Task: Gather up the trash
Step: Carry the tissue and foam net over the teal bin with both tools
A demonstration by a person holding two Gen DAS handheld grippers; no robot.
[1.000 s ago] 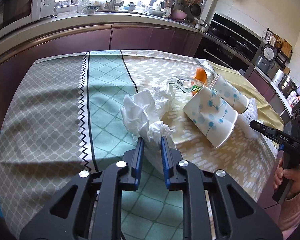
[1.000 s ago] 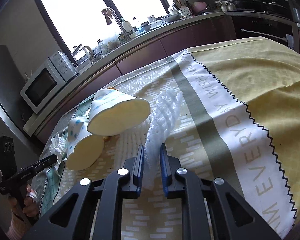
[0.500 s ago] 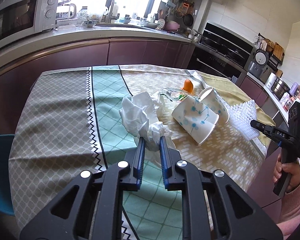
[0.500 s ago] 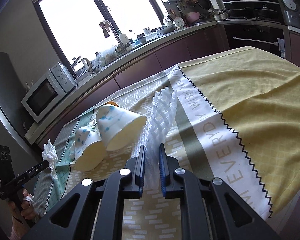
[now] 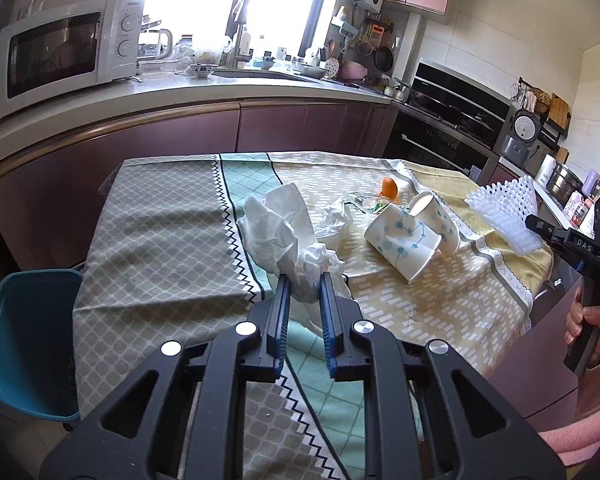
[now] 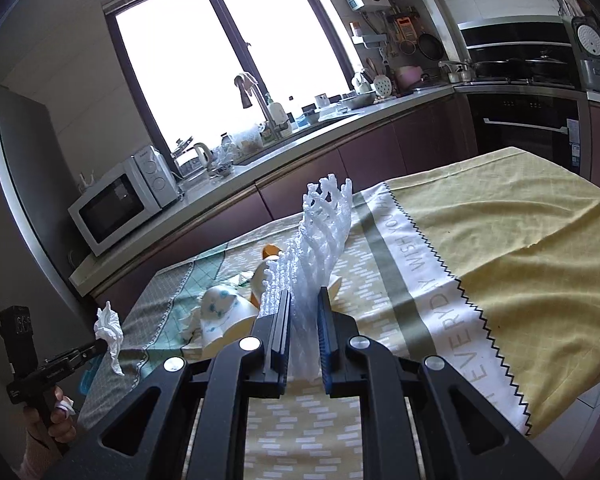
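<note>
My left gripper (image 5: 305,280) is shut on a crumpled white tissue (image 5: 278,236) and holds it above the table; the tissue also shows in the right wrist view (image 6: 110,330). My right gripper (image 6: 303,298) is shut on a white foam fruit net (image 6: 320,240) lifted off the table; the net also shows at the right in the left wrist view (image 5: 506,212). Two white paper cups with blue dots (image 5: 404,242) lie tipped on the tablecloth, beside another tissue (image 5: 334,222), a clear wrapper (image 5: 364,202) and an orange peel (image 5: 390,188).
The table has a patchwork cloth (image 5: 160,224) of grey, green and yellow. A teal bin (image 5: 28,340) stands at the table's left edge. A kitchen counter with a microwave (image 5: 66,54) and a sink runs behind; an oven (image 6: 524,128) is at the right.
Both grippers have risen and pulled back from the table, each lifting its load: the tissue on the left, the foam net on the right. The cups stay put.
</note>
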